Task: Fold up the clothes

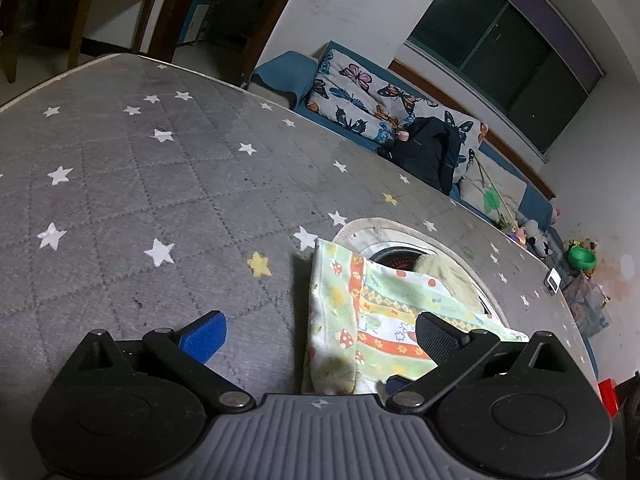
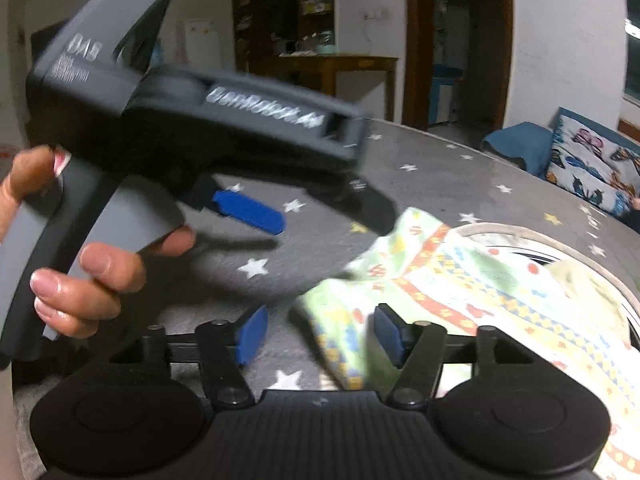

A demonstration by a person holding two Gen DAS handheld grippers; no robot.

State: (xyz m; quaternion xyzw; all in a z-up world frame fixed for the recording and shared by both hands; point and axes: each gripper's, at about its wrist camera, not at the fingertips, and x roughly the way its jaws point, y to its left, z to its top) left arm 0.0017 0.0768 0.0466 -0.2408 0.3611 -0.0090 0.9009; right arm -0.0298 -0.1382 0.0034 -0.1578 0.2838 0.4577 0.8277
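left gripper [image 1: 320, 332]: fingers spread wide, nothing held between them. the blue pad [image 1: 206, 334] hangs over the bare grey star-print mattress [image 1: 140, 184]; the black pad [image 1: 436, 338] sits over the patterned garment [image 1: 360, 320], contact cannot be told.

right gripper [image 2: 320, 334]: fingers parted wide, gripping nothing. the near corner of the garment [image 2: 340, 344] lies between the two blue pads; whether either pad touches it cannot be told, as this view is blurred.

the garment is a light green cloth with orange bands and small printed figures. it lies loosely heaped on the mattress, one edge turned up, draped partly over a round basket [image 1: 400, 236] with a pale rim. a pale yellowish cloth [image 1: 444, 270] shows inside the basket, behind the garment.

in the right wrist view the left gripper body [image 2: 200, 120] is seen above the mattress to the left of the garment, held by a hand [image 2: 92, 280] wrapped round its grey handle.

beyond the far edge of the mattress: a blue sofa [image 1: 288, 68] with a butterfly-print cushion [image 1: 360, 92] and a dark jacket [image 1: 428, 152] on it. a wooden table [image 2: 340, 68] stands further back.
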